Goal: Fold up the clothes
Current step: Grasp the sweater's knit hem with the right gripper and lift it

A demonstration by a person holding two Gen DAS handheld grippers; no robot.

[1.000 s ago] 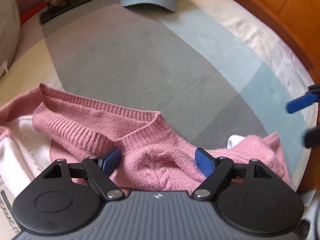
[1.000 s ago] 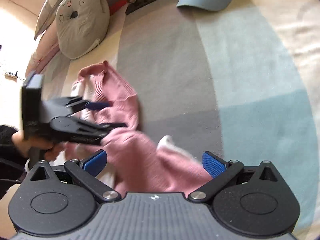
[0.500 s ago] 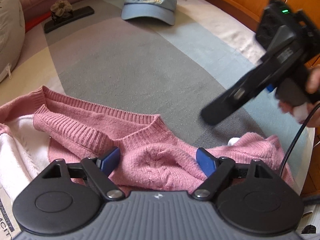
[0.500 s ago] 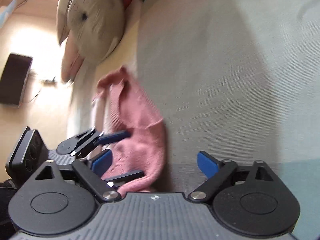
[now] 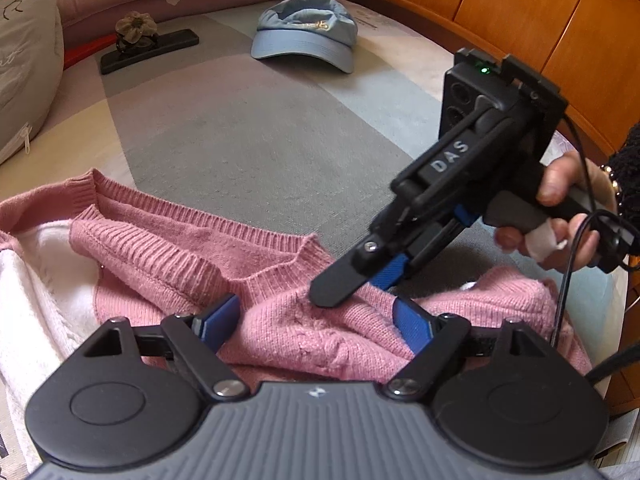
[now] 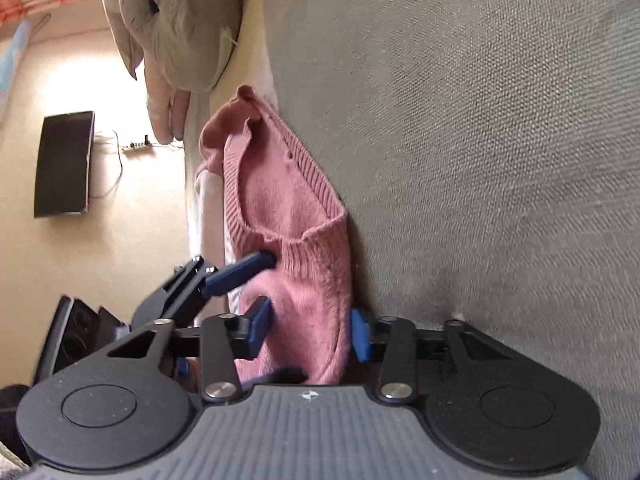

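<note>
Right gripper (image 6: 310,330) turned on its side, jaws have just been closing around a bunched fold of the pink knit sweater (image 6: 296,240), pads at the fabric on both sides, firm pinch can't be told; left gripper (image 5: 316,324) jaws spread wide, straddling a hump of sweater, pads not pressing; sweater lies crumpled at the near edge of the bed (image 5: 248,132), white towel (image 5: 36,280) under its left part; blue cap (image 5: 306,32) and black phone (image 5: 150,50) near the far edge; grey cushion (image 6: 176,20) by the left edge.

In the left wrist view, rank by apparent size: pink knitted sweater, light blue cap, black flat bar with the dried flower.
1. Pink knitted sweater, largest, though nearest the camera.
2. Light blue cap.
3. Black flat bar, about as long as the cap but slimmer.
</note>
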